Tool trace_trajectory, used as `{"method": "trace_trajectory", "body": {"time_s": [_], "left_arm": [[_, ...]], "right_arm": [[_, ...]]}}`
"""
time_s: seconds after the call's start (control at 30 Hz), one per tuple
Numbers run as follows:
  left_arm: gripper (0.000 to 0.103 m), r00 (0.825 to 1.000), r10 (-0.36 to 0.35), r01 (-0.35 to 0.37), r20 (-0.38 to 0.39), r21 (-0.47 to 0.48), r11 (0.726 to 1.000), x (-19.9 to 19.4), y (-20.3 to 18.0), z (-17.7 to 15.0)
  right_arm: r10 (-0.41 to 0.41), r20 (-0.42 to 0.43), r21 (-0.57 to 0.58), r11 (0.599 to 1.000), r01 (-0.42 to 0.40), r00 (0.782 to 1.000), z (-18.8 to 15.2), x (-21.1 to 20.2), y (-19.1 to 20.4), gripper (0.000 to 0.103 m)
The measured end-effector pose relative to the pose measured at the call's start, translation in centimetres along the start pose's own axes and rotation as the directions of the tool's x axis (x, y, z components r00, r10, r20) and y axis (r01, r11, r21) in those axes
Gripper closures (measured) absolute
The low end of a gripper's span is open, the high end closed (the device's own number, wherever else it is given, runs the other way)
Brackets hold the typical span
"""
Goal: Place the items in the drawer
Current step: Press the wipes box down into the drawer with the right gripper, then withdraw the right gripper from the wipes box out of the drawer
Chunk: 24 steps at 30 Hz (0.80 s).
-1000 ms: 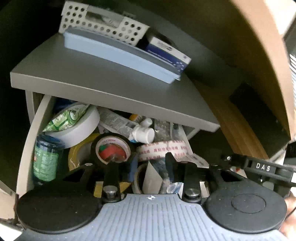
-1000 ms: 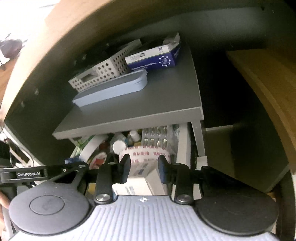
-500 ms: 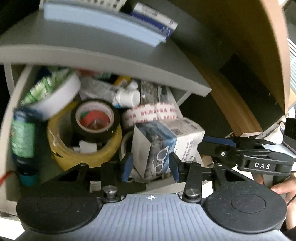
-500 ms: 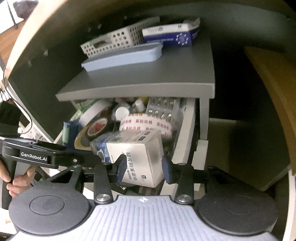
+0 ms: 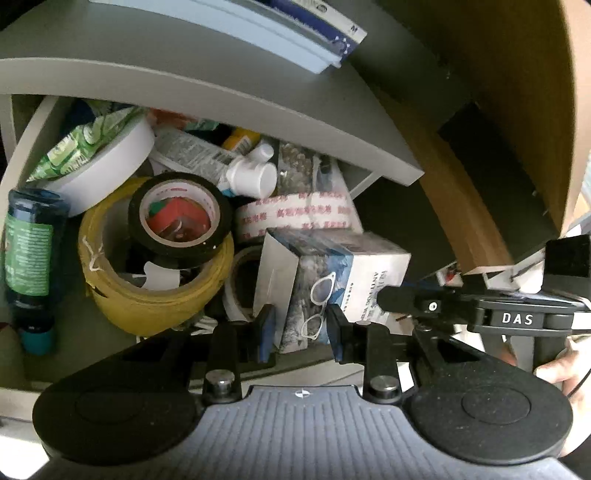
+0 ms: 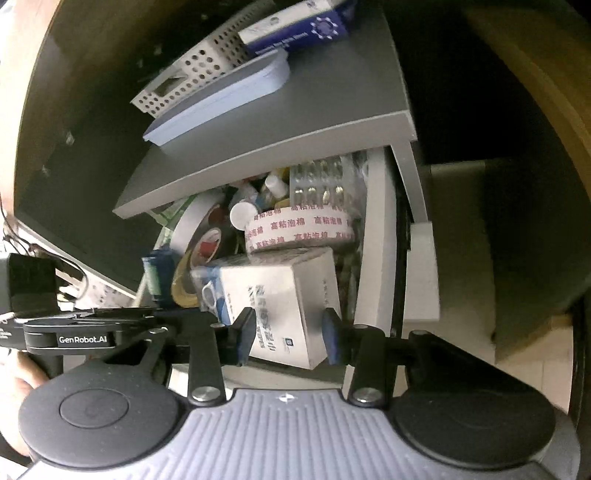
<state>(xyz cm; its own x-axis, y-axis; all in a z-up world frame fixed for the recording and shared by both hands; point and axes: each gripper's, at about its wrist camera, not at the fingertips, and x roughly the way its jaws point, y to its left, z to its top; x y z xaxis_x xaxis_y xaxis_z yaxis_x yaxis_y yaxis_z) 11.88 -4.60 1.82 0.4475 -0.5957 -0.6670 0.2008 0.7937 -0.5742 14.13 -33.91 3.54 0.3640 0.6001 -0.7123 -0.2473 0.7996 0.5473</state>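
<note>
White carton (image 6: pixel 280 306) in drawer (image 6: pixel 373 258) | right claw (image 6: pixel 288 334) parted, straddling it (contact unclear) | left claw (image 5: pixel 299 332) parted

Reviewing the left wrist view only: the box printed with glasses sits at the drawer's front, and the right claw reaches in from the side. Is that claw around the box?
Observer: Yes, the box sits between the right claw's fingers; whether they pinch it, I cannot tell.
Operator: What stands behind the blue case up top?
Observer: A white perforated basket, just behind it.
</note>
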Motion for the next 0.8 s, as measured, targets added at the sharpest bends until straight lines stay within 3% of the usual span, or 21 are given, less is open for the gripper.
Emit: {"method": "trace_trajectory", "body": {"time_s": [0.17, 0.33, 0.47, 0.63, 0.8], "left_arm": [[0.068, 1.000, -0.003, 0.003, -0.026, -0.028, 1.000, -0.1, 0.0, 0.8], [0.068, 0.999, 0.019, -0.020, -0.027, -0.026, 0.999, 1.3, 0.0, 0.5], [0.063, 0.996, 0.061, -0.065, 0.061, 0.062, 0.996, 0.4, -0.7, -0.1], [0.055, 0.984, 0.070, -0.085, 0.163, 0.087, 0.993, -2.2, -0.6, -0.3], [0.044, 0.971, 0.104, -0.131, 0.217, 0.113, 0.985, -4.4, -0.9, -1.1]], "right_arm": [[0.018, -0.007, 0.062, 0.998, -0.018, 1.000, 0.6, 0.0, -0.5, 0.056], [-0.065, 0.019, -0.015, 0.998, 0.066, 0.998, 0.2, 0.8, 0.5, 0.056], [-0.092, 0.079, -0.075, 0.992, 0.098, 0.993, -0.4, 0.0, 1.6, 0.051], [-0.100, 0.152, -0.095, 0.989, 0.115, 0.983, -1.1, -1.8, 2.7, 0.043], [-0.110, 0.202, -0.118, 0.984, 0.136, 0.973, -2.0, -3.5, 3.7, 0.024]]}}
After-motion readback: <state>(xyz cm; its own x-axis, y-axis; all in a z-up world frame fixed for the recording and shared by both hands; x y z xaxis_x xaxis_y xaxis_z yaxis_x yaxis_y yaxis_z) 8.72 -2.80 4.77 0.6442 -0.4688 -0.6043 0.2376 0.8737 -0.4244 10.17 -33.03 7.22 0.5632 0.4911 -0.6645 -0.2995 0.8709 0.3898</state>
